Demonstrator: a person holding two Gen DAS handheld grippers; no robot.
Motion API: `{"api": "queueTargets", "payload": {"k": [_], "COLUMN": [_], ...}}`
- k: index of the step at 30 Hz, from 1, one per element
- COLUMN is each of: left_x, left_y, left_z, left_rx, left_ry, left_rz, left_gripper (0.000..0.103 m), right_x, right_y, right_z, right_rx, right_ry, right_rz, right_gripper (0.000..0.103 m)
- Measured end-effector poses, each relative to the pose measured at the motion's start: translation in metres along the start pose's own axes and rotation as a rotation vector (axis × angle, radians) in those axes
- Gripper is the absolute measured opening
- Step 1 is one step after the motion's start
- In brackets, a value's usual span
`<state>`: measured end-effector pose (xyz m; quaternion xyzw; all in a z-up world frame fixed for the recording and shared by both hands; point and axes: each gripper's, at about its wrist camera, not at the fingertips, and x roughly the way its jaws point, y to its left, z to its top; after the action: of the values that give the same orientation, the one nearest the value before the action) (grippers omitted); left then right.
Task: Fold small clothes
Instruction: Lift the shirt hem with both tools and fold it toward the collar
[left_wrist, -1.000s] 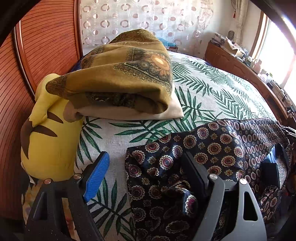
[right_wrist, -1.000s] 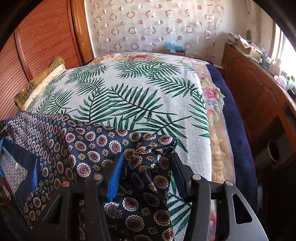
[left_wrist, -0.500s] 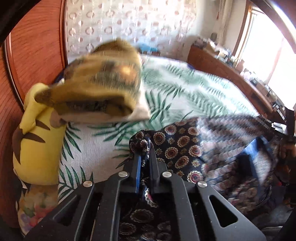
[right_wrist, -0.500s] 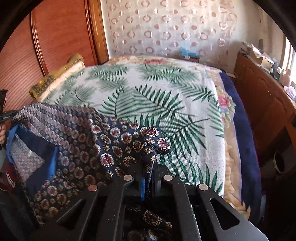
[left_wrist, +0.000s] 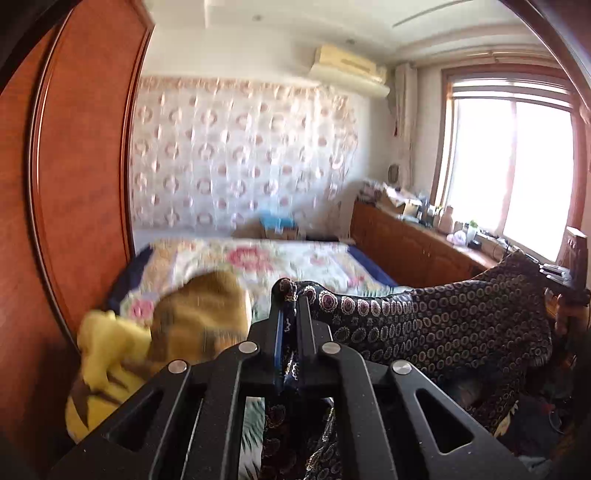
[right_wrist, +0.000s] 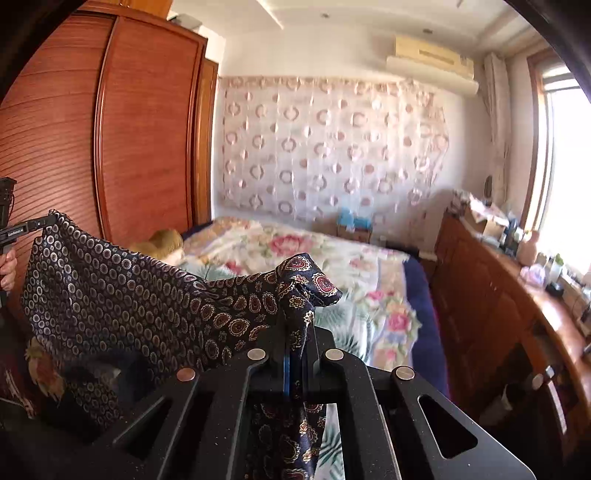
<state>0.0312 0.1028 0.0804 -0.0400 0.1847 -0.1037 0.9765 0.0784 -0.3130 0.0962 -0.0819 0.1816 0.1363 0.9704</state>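
Grippers clamping patterned navy garment (left_wrist: 424, 325): left gripper (left_wrist: 289, 306) pinching one corner, right gripper (right_wrist: 298, 314) pinching other corner; cloth hanging stretched between them above floral bed (right_wrist: 332, 258), yellow plush (left_wrist: 99, 354) lying beside wardrobe (right_wrist: 140, 122).

Open bedspread (right_wrist: 332, 258) ahead; wardrobe (right_wrist: 140, 129) left, sideboard (right_wrist: 480, 295) right.

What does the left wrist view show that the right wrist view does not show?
Only the left wrist view shows the yellow plush toy beside the wardrobe. Only the right wrist view shows a hand at the far left edge and the blue side of the bed clearly. Both show the dark patterned garment stretched between the left gripper and the right gripper, each shut on it.
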Motion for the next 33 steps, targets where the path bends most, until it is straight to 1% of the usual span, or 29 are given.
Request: {"api": "queueTargets", "payload": {"k": [3, 5, 9, 11, 14, 18, 19, 22, 24, 25, 26, 27, 28, 29, 30, 31, 33], "left_x": [-0.006, -0.010, -0.008, 0.005, 0.042, 0.092, 0.101, 0.129, 0.157, 0.169, 0.181, 0.192, 0.202, 0.206, 0.213, 0.217, 0.217], "left_y": [0.006, 0.009, 0.016, 0.020, 0.032, 0.044, 0.047, 0.052, 0.054, 0.056, 0.057, 0.058, 0.060, 0.058, 0.060, 0.063, 0.063], "left_z": [0.030, 0.051, 0.082, 0.091, 0.088, 0.064, 0.058, 0.046, 0.042, 0.040, 0.038, 0.036, 0.034, 0.032, 0.030, 0.028, 0.023], "left_rx": [-0.008, -0.005, 0.015, 0.024, 0.018, 0.021, 0.015, 0.015, 0.027, 0.028, 0.029, 0.032, 0.034, 0.032, 0.015, 0.002, -0.009], "left_ry": [-0.062, -0.106, -0.161, -0.158, -0.099, -0.005, 0.010, 0.020, 0.037, 0.052, 0.068, 0.084, 0.100, 0.116, 0.143, 0.161, 0.186], "left_rz": [-0.017, -0.017, 0.015, 0.042, 0.072, 0.111, 0.116, 0.151, 0.190, 0.194, 0.194, 0.195, 0.194, 0.185, 0.167, 0.165, 0.170], "left_gripper": [0.006, 0.006, 0.006, 0.006, 0.006, 0.006, 0.006, 0.006, 0.007, 0.007, 0.009, 0.015, 0.022, 0.029, 0.045, 0.048, 0.048], "right_x": [-0.019, -0.031, -0.038, -0.031, 0.001, 0.063, 0.076, 0.119, 0.149, 0.164, 0.177, 0.193, 0.210, 0.217, 0.229, 0.237, 0.244], "right_y": [-0.001, -0.003, -0.002, -0.005, -0.010, -0.012, -0.007, -0.007, -0.011, -0.013, -0.014, -0.017, -0.012, -0.008, -0.008, -0.005, 0.003], "right_z": [0.027, 0.046, 0.079, 0.089, 0.092, 0.078, 0.080, 0.068, 0.063, 0.062, 0.062, 0.059, 0.069, 0.079, 0.079, 0.078, 0.081], "right_rx": [-0.026, -0.035, -0.062, -0.063, -0.047, -0.025, -0.018, -0.019, 0.006, 0.018, 0.032, 0.050, 0.073, 0.096, 0.109, 0.111, 0.106], "right_ry": [-0.051, -0.089, -0.153, -0.155, -0.114, -0.008, 0.011, 0.054, 0.092, 0.102, 0.110, 0.127, 0.148, 0.170, 0.192, 0.209, 0.230], "right_rz": [-0.028, -0.022, -0.054, -0.059, -0.067, -0.075, -0.075, -0.095, -0.110, -0.118, -0.128, -0.145, -0.156, -0.164, -0.174, -0.188, -0.193], "right_gripper": [0.003, 0.003, 0.003, 0.003, 0.003, 0.003, 0.003, 0.003, 0.003, 0.003, 0.003, 0.003, 0.003, 0.006, 0.016, 0.021, 0.035]}}
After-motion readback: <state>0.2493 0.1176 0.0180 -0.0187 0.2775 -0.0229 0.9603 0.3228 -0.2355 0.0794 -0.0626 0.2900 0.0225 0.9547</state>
